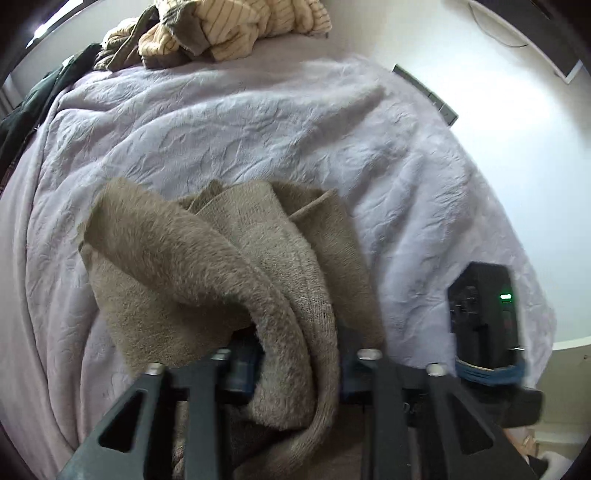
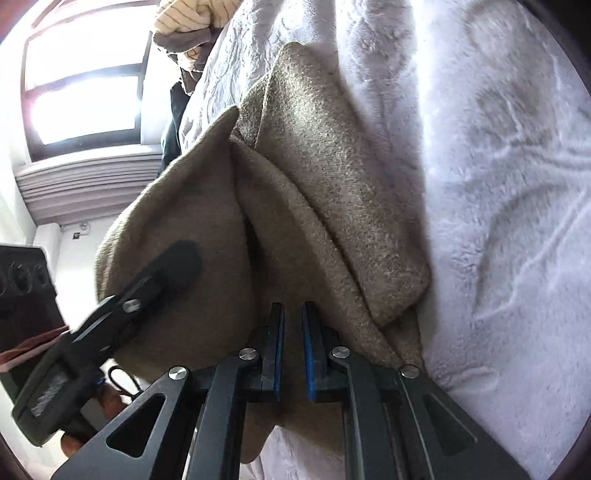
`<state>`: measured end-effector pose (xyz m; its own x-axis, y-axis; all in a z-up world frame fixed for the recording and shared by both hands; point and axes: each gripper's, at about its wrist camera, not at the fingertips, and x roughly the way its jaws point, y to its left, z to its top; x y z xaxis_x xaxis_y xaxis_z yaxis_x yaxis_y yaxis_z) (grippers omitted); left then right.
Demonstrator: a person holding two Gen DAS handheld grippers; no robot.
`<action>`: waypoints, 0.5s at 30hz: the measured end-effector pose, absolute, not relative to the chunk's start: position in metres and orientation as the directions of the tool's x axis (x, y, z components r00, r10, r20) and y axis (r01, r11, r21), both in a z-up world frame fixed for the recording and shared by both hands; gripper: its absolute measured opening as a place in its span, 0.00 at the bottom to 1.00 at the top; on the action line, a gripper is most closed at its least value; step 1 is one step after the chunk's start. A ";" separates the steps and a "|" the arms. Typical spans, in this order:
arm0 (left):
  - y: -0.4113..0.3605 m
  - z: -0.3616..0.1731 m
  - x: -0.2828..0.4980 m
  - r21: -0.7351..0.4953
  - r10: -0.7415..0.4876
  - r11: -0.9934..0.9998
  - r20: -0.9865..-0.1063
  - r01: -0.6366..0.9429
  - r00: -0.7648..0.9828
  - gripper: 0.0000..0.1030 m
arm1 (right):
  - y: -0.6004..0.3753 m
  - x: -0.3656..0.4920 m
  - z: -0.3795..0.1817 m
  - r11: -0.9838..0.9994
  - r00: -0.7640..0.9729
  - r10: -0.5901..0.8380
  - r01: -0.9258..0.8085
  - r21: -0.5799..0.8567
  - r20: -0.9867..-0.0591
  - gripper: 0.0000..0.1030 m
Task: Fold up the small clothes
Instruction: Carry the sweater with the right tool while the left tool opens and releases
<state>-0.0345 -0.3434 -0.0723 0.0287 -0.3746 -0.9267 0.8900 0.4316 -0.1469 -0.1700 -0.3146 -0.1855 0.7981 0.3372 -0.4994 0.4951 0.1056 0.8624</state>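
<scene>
A: On the pale quilted bed (image 1: 258, 122), near its edge, lies the brown fleece garment (image 1: 207, 266), bunched in thick folds. How are the tools set?

B: In the left wrist view, the left tool (image 1: 295, 365) stands part spread with a roll of the fleece running between its blue pads (image 1: 242, 373); whether the pads press on the cloth cannot be told, since the cloth hides them. The right tool (image 2: 293, 354) has its pads nearly pressed together, a thin gap showing, and nothing is pinched there; the garment lies just beyond its tips.

A: So the fold is not flat yet?

B: No. In the right wrist view one flap is doubled over another and a rounded bulge sits beside the left tool's finger (image 2: 173, 266). The step would go best if each tool took a single layer at an edge or corner, not the whole roll, then drew the cloth apart until it lies flat on the bed before any fold. Lifting too high would likely let it bunch again.

A: And the other clothes?

B: A striped cream heap (image 1: 236, 29) waits at the far end, well apart.
</scene>
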 end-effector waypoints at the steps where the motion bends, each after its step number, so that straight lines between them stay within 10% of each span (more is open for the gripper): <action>1: -0.344 -0.067 -0.037 -0.159 -0.401 0.422 -0.916 0.892 0.026 0.64 | -0.309 -0.167 -0.186 0.091 0.804 0.337 0.490 0.867 -0.490 0.12; 11: -0.324 -0.031 -0.024 -0.133 -0.513 0.457 -0.847 0.879 0.139 0.71 | -0.319 -0.218 -0.202 -0.115 0.903 0.256 0.383 0.917 -0.345 0.13; 15: -0.286 -0.045 0.018 -0.103 -0.456 0.583 -0.863 0.806 0.219 0.71 | -0.324 -0.238 -0.210 -0.229 0.964 0.167 0.241 0.943 -0.206 0.62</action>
